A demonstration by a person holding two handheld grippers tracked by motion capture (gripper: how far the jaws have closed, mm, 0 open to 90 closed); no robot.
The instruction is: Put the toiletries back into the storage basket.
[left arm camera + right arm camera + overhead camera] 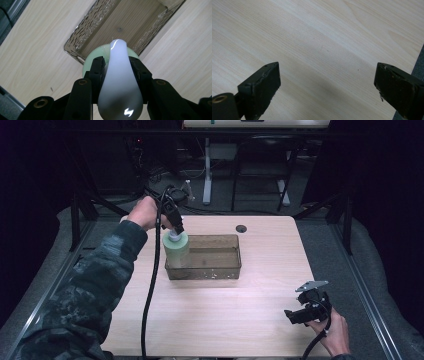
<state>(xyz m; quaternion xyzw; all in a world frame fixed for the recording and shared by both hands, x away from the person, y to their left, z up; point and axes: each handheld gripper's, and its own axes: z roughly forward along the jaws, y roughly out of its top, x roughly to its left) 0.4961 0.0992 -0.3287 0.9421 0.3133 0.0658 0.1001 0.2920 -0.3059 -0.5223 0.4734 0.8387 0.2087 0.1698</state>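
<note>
A pale green bottle (176, 250) with a white cap hangs upright at the left end of a clear plastic bin (220, 270). My left gripper (175, 233) points down and is shut on its white cap (119, 82), one black pad on each side. In the left gripper view the green bottle (88, 65) shows beneath the cap, above the bin (82, 37) and its near corner. My right gripper (295, 315) rests low near the table's front right corner, held by a hand. In the right gripper view its jaws stand wide apart over bare wood, the right gripper (328, 82) open with nothing between them.
The light wooden table (215, 320) has a small round grommet hole (241, 228) behind the bin. A black cable (150, 290) trails from the left gripper down across the table's left side. Dark floor, table legs and cables lie beyond the far edge.
</note>
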